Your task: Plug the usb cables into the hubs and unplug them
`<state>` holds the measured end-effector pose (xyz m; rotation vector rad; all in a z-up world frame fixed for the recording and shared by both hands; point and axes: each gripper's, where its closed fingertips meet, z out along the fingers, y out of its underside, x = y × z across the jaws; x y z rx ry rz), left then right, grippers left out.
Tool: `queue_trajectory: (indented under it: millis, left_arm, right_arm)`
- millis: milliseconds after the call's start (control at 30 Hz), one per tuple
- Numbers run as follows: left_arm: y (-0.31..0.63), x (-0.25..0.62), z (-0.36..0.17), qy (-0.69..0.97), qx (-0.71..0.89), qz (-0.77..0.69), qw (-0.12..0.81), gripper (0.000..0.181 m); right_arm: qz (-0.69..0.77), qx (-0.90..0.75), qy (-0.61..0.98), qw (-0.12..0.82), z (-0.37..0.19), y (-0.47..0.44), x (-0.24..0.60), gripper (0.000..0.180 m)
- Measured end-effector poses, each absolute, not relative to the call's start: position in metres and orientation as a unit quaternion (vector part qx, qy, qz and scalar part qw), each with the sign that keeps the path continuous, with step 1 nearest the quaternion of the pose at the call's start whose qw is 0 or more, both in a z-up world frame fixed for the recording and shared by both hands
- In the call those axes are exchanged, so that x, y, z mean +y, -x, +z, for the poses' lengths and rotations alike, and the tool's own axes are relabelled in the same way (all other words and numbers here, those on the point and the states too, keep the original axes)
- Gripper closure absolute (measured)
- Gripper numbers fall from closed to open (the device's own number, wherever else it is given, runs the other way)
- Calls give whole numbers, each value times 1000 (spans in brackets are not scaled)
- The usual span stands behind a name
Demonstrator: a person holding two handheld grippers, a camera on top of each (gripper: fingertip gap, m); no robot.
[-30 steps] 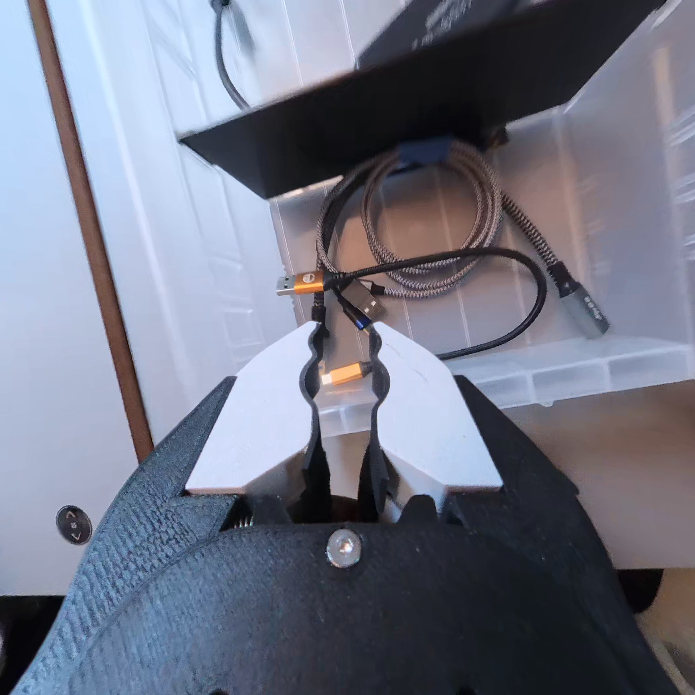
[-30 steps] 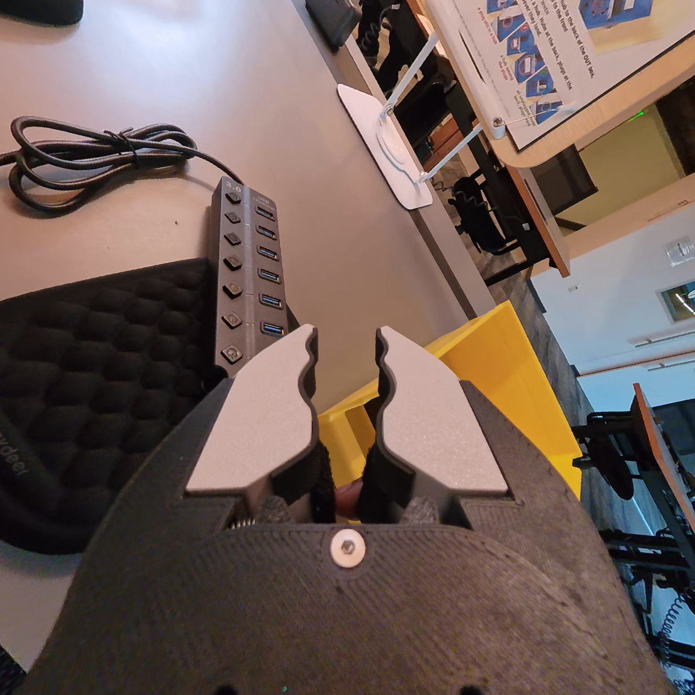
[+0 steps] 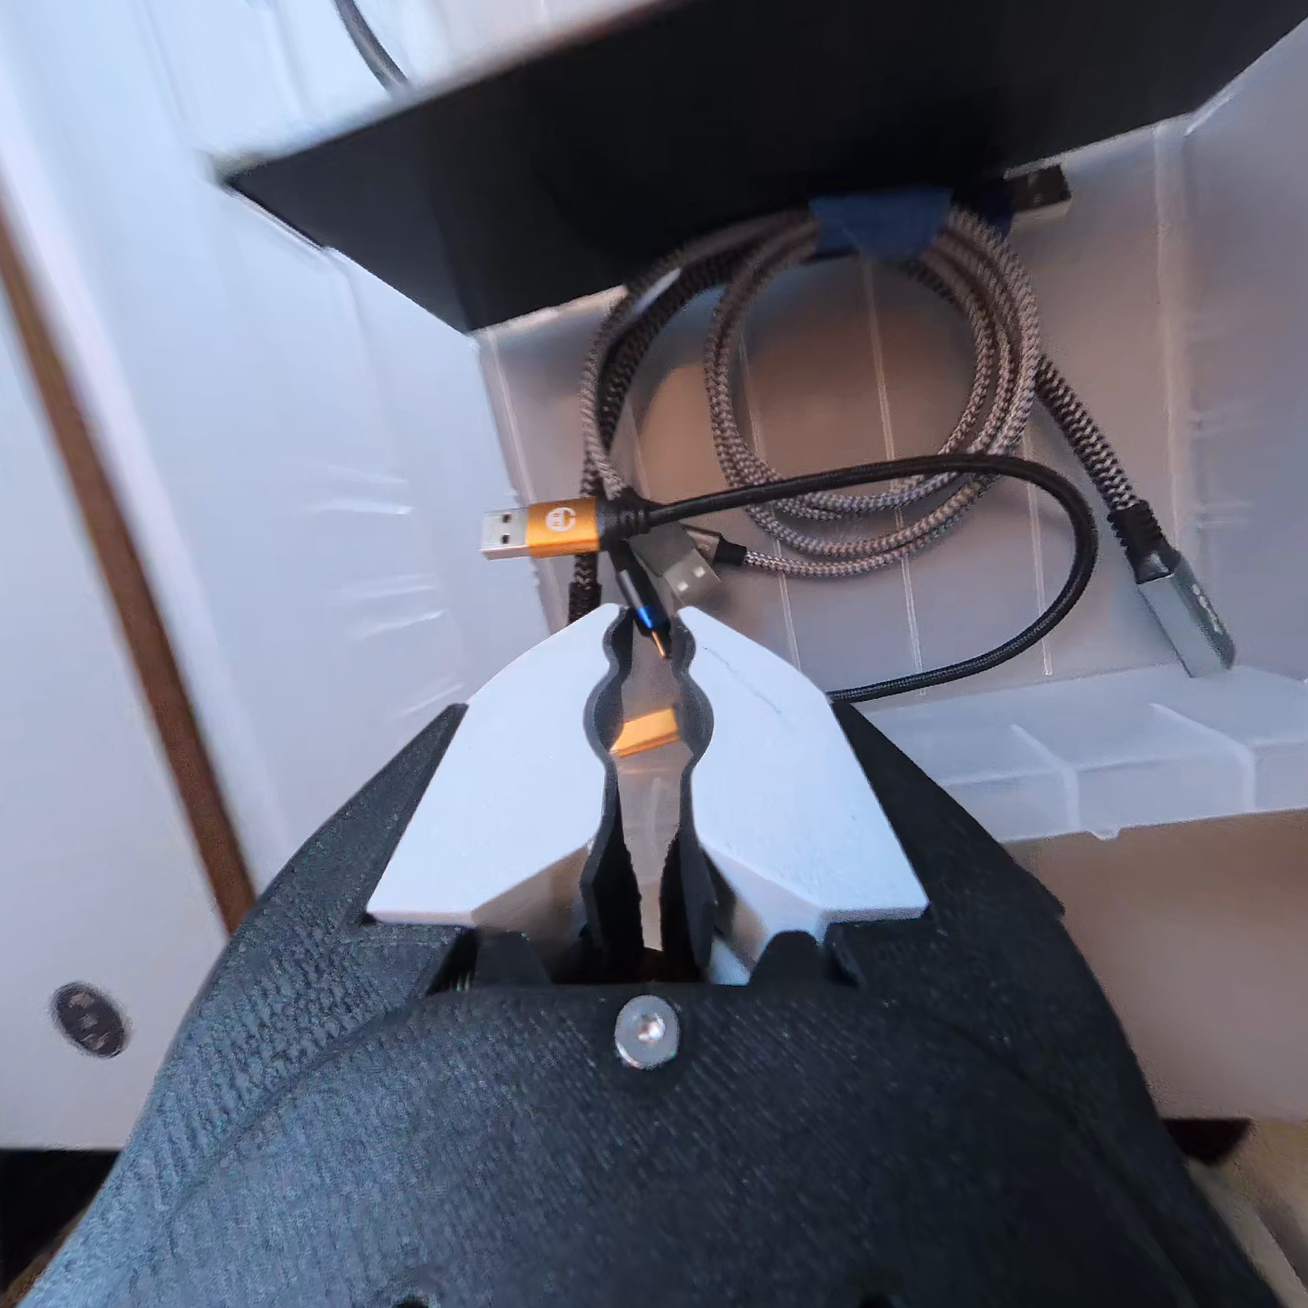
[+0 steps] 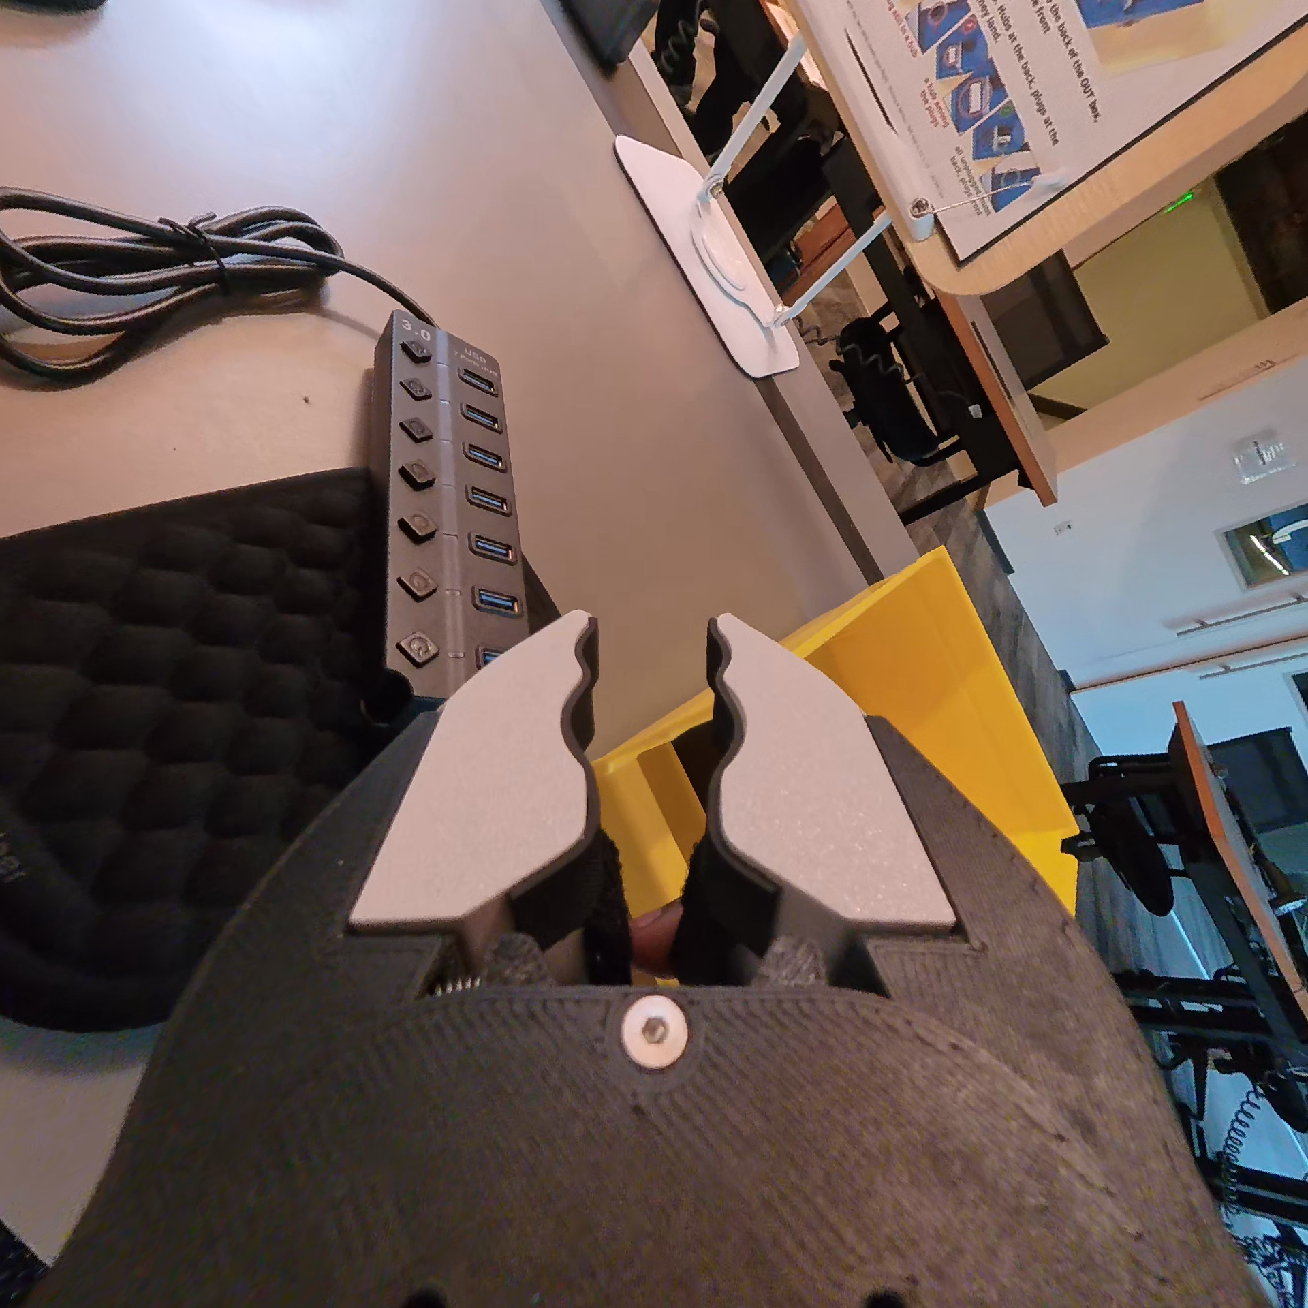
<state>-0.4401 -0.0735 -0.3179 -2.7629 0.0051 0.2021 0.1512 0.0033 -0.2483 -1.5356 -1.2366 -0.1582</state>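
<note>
A: What am I seeing on the left hand-held gripper [image 3: 650,623]?

B: I'm seeing its jaws standing slightly apart, and a blue-tipped plug [image 3: 647,617] is sitting right at the tips; I cannot tell whether it is pinched. Beyond it, an orange USB plug [image 3: 541,527] on a black cable [image 3: 1019,566] is lying with a grey braided cable [image 3: 870,396] in a clear plastic bin [image 3: 1062,750].

A: And the right?

B: The right hand-held gripper [image 4: 651,637] is hanging open, holding nothing. Just left of it, a black USB hub [image 4: 453,495] with 7 ports is resting against a black pad [image 4: 177,672] on the grey worktop [image 4: 566,248]. A yellow bin [image 4: 920,693] is showing beyond the edge.
</note>
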Motion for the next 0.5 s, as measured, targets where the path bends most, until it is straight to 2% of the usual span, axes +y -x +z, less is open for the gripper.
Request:
queue_trajectory:
  millis: [33,500]
  left_arm:
    - [442,-71,-306,974,6,92,209,171]
    - [425,-46,-120,758,62,316,567,174]
  right_arm:
    - [-67,-523,648,550,-248,-151,3,150]
    - [-66,-517,644,560,-245,-152,2,150]
